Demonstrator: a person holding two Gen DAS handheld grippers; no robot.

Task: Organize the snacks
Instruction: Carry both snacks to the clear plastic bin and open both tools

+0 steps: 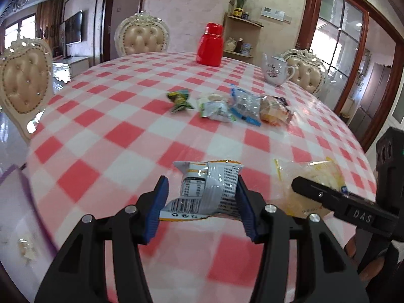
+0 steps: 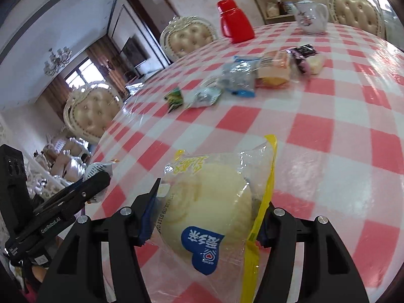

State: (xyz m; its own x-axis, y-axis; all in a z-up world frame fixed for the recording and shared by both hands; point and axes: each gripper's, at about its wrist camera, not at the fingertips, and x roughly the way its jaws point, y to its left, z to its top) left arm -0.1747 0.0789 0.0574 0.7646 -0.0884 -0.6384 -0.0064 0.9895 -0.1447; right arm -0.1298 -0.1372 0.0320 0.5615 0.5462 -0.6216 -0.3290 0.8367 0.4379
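Looking along my left gripper (image 1: 202,202), I see its blue pads closed on a silver-and-yellow snack packet (image 1: 205,189) held well on the near side of the red flask (image 1: 210,44), with the loose row of snacks (image 1: 227,106) lying on the checked tablecloth (image 1: 113,116) between packet and flask. Along my right gripper (image 2: 207,212), the jaws are clamped on a bagged bun (image 2: 214,202), also well nearer than the flask (image 2: 236,21); I judge the slippery film could slide from the pads and drop it, or the pinch could squash the soft bun.
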